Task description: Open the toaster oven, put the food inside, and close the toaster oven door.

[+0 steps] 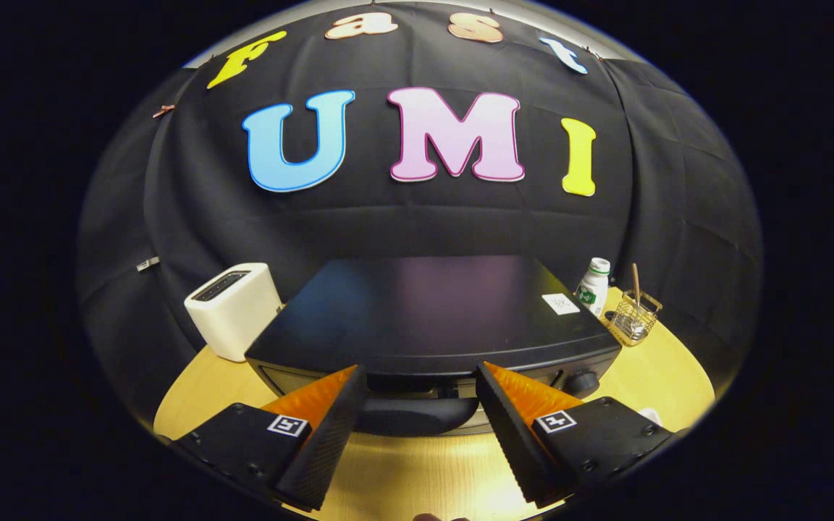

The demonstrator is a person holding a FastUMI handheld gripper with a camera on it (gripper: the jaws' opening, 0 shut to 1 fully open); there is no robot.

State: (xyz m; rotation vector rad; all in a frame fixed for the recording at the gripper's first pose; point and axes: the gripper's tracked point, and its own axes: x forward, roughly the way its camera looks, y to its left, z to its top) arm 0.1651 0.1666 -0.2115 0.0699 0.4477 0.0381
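The gripper [420, 380] hangs just above the front edge of the black toaster oven [431, 311], its two fingers spread wide and holding nothing. Between the fingertips lies the oven's dark door handle [417, 414], a rounded bar running across the top of the door; the tips stand to either side of it and whether they touch it cannot be told. The door looks closed (only its upper strip shows below the oven's top panel). A round control knob [582, 382] sits on the oven's front, just beyond the right finger.

The oven stands on a pale wooden table [667, 369], its flat top reflecting a faint sheen and carrying a small white sticker [560, 304] near the far right corner. To the oven's left, close beside it, stands a white toaster [234, 310] with a slot in its top. To the right, past the oven's far corner, a white bottle with a green label [594, 286] stands upright, and just beside it a small wire basket [634, 317] holds a thin stick.
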